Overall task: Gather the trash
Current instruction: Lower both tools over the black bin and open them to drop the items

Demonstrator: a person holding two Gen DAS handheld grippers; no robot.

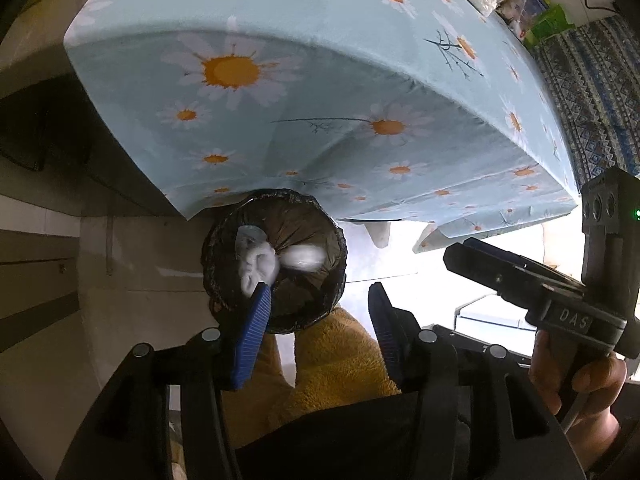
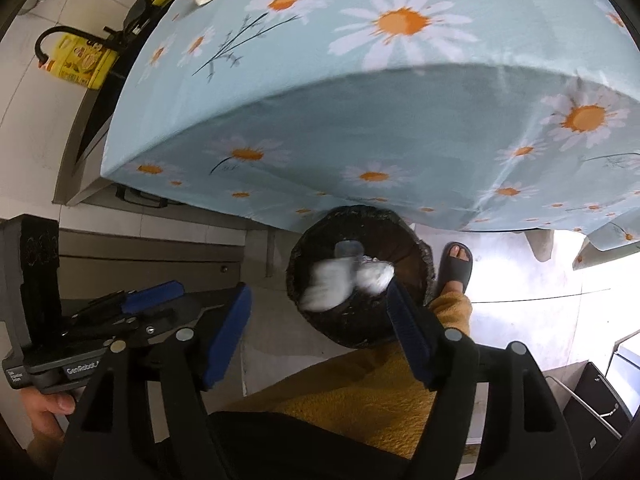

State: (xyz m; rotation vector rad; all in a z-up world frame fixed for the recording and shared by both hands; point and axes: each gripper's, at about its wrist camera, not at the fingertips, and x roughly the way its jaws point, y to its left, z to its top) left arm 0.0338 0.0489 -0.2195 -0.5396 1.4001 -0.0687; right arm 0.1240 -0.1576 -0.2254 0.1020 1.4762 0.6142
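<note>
Below the jaws: white crumpled tissue wads lie inside the trash bin, beneath both grippers, which point steeply down at it
Nearer hand: hard to call; in each wrist view one blue pad overlaps the bin mouth, so neither is clearly closer
Long axis: the wads are lumpy with no clear long side; in the right wrist view they look smeared, perhaps falling
Trash look: at least 2 pale, soft, crumpled wads plus a small clear plastic piece, against the dark liner
Bin: round, lined with a black bag, standing on the pale floor at the hanging edge of the daisy tablecloth
Left gripper: jaws apart, nothing between them
Right gripper: jaws apart, nothing between them
Judgement: drop looks done; more trash would be next
Person: yellow fleece leg and a sandalled foot just beside the bin
</note>
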